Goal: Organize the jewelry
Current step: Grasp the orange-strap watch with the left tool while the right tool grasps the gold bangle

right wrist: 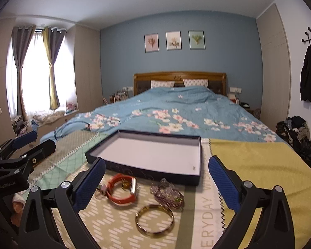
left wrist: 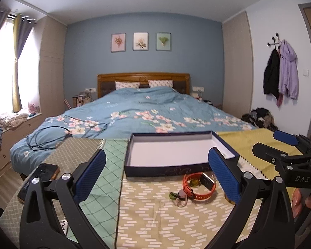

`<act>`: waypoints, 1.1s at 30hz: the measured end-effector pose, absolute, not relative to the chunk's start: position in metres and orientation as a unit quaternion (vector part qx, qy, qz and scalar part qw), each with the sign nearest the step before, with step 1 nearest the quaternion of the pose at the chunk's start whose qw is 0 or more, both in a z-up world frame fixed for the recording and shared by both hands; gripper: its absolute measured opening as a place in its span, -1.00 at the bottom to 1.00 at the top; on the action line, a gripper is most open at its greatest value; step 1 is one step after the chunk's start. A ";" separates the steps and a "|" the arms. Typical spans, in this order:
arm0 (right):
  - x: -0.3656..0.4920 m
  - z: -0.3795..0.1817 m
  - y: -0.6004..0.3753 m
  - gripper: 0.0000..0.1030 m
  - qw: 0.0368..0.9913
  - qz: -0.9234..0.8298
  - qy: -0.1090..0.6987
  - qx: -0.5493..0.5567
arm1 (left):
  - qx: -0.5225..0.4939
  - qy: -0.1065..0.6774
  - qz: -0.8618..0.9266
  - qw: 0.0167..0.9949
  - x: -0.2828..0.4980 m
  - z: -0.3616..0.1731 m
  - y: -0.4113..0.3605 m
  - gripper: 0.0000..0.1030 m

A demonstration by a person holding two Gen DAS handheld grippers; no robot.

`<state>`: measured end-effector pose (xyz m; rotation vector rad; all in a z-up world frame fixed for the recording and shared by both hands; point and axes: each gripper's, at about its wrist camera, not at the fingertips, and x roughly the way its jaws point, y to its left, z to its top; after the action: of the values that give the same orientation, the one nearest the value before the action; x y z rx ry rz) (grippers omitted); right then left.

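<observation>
A dark blue box (left wrist: 165, 169) with a white inside stands open on the table; it also shows in the right wrist view (right wrist: 143, 171). In front of it lie an orange watch (left wrist: 199, 185) (right wrist: 121, 194), a small hair tie (left wrist: 179, 197), a gold bangle (right wrist: 154, 221) and a purple bead bracelet (right wrist: 168, 194). A tiny item (right wrist: 193, 168) lies inside the box. My left gripper (left wrist: 156, 172) is open and empty above the watch. My right gripper (right wrist: 156, 179) is open and empty above the jewelry, and it shows in the left wrist view (left wrist: 276, 143).
The table carries patterned cloths: green lattice (left wrist: 107, 166), olive dashes (left wrist: 155, 217), yellow (right wrist: 259, 166). A phone (left wrist: 41, 176) lies at the left edge. Behind the table is a bed (left wrist: 134, 112) with cables (left wrist: 51, 137) on it. Clothes are piled at the right wall (right wrist: 296, 132).
</observation>
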<state>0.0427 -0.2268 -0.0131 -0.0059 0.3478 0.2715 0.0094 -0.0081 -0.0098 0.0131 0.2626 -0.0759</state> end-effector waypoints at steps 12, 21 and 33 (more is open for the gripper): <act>0.085 -0.064 -0.238 0.21 0.926 0.163 0.340 0.006 | 0.034 0.243 -0.105 0.964 0.081 -0.042 -0.019 0.74; 0.097 -0.084 -0.240 -0.45 0.900 0.175 0.399 0.010 | 0.063 0.330 -0.153 0.929 0.132 -0.072 -0.035 0.40; 0.099 -0.087 -0.240 -0.88 0.888 0.185 0.420 -0.009 | 0.064 0.400 -0.189 0.895 0.159 -0.096 -0.051 -0.50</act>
<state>0.0991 -0.2399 -0.0874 -0.0186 0.8737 0.3849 0.1587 -0.0507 -0.0962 0.1322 0.8292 -0.3921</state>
